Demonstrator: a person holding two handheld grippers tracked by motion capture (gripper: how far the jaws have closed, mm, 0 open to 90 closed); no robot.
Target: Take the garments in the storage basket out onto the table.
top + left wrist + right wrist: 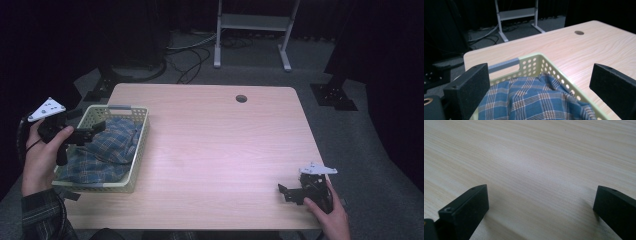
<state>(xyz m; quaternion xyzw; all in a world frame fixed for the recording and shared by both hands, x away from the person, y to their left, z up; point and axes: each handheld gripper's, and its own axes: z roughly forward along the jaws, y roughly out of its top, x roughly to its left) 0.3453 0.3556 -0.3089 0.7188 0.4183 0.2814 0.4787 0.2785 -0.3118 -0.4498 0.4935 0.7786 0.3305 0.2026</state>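
Ahead of the left gripper (92, 131) the basket (141, 145) wall and heaped plaid cloth (107, 150) block any low pass, while bare table (215, 145) lies open beyond it and in front of the right gripper (285, 192).

Blue plaid cloth (102, 150) lies crumpled in the basket (141, 145); pale green, perforated, at the table's left edge.

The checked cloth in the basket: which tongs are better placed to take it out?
Left. The left tongs hover open just above the checked cloth in the basket. The right tongs rest open at the table's far corner.
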